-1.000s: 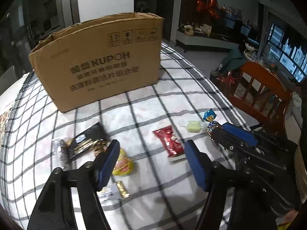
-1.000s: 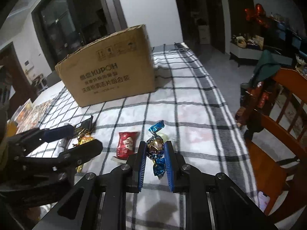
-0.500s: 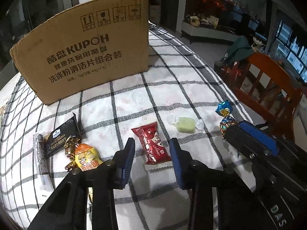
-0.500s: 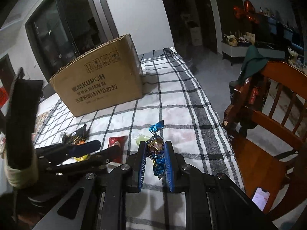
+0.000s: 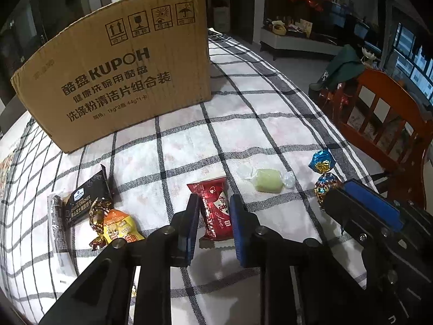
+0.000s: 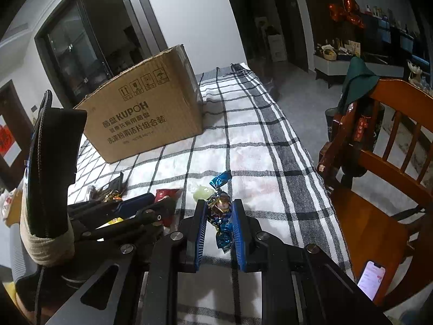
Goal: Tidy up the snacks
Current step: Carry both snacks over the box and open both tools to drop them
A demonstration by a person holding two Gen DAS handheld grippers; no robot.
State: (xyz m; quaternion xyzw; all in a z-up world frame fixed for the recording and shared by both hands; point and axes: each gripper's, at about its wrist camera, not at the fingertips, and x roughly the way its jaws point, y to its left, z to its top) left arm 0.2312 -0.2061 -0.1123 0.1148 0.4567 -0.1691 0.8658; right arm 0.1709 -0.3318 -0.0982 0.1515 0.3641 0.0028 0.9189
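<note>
two hand-held grippers work over a table of snacks. the left gripper (image 5: 213, 216) has just been closing, and its blue pads now pinch the sides of a red snack packet (image 5: 216, 208) that lies flat on the cloth. the right gripper (image 6: 219, 224) is clamped on a blue foil candy (image 6: 220, 208), its twisted ends sticking out above and below the pads.

what could go wrong: the red packet is thin and slippery, gripped by its edges, so it may buckle or slide out when lifted. the pads sit low against the cloth and could snag a fold of it. the two grippers are close together and could knock each other on the way to the cardboard box (image 5: 121, 81), which stands upright, well behind the snacks.

a pale green candy (image 5: 266, 180) lies between the two grippers; a yellow packet (image 5: 120, 226) and black cracker pack (image 5: 86, 197) sit in a cluster to the left.

the table wears a white tablecloth (image 5: 270, 135) with black checks. a wooden chair (image 6: 392, 149) stands at the right edge. the room beyond is dim, with dark glass doors and a low cabinet.
</note>
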